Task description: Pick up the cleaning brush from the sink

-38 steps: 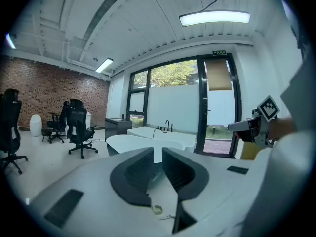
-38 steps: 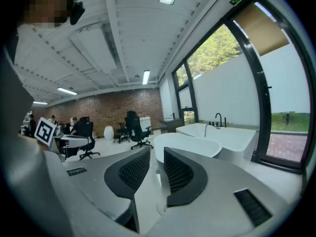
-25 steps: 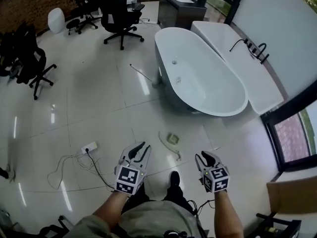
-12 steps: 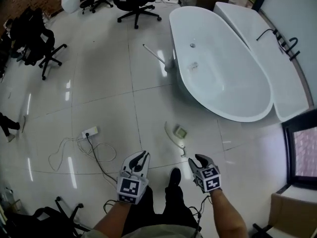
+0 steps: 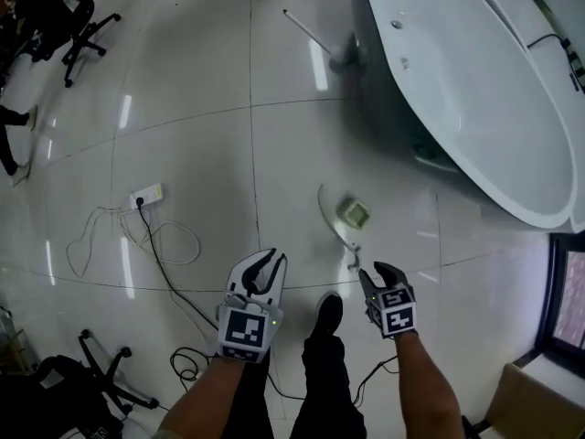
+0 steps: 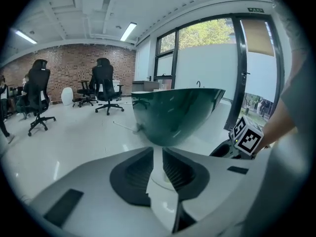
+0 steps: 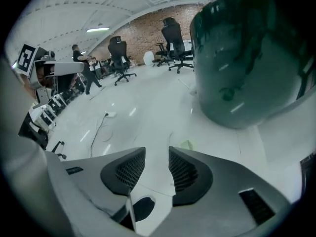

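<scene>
- Left tool [image 5: 268, 263]: well clear of the bathtub [image 5: 475, 90], out on the floor [image 5: 201, 154]. Jaws a narrow gap apart, nothing between them.
- Cleaning brush [image 5: 353, 214]: flat on the floor just beside the bathtub's near flank, not in any basin.
- Right tool [image 5: 374, 278]: nearer the bathtub than the left tool, just short of the brush. Jaws spread, have just been opening, empty.
- Recommendation: lower the right tool astride the white handle, pads flanking it, then close. The glossy tile may let it slide.
</scene>
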### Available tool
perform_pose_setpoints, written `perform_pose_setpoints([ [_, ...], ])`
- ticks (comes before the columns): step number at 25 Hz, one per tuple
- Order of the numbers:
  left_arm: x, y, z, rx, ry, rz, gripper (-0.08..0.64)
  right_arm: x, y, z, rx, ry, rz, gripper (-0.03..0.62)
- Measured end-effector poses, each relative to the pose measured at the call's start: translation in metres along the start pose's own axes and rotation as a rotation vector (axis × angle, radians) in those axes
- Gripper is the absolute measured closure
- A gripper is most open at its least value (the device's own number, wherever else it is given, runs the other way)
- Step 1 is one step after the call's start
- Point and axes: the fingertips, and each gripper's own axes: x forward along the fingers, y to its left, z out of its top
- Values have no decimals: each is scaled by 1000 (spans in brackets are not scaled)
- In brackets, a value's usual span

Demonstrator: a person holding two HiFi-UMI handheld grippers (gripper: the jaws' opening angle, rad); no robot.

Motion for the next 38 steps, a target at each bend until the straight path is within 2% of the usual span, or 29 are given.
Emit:
perform_pose_setpoints([
  [3, 63, 18, -60, -4, 9, -2, 497, 79, -21, -36, -8, 27, -21, 472],
  [8, 144, 30, -135, 17, 19, -20, 497, 180, -49, -82, -58, 84, -25, 472],
  [12, 184, 40, -173, 44, 22, -16, 497, 237, -60, -105, -85, 120, -24, 472],
  [16, 209, 50, -207, 35, 38, -7, 497, 288, -66, -124, -140, 152, -12, 472],
  [19, 237, 62, -202, 16, -1, -30, 497, 328, -73, -140, -190, 190, -8, 472],
  [21, 252, 73, -184, 37, -60, -29, 497, 352, -79, -154, -210, 230, -13, 472],
  [24, 270, 84, -172, 79, -107, -31, 502, 389, -87, -172, -225, 286, -7, 454],
  [28, 295, 96, -175, 68, -135, -66, 520, 429, -105, -199, -222, 366, -17, 454],
  [31, 309, 110, -171, 81, -159, -75, 520, 453, -107, -207, -237, 403, 11, 454],
  [38, 327, 114, -157, 122, -179, -84, 526, 475, -120, -231, -368, 549, 39, 454],
])
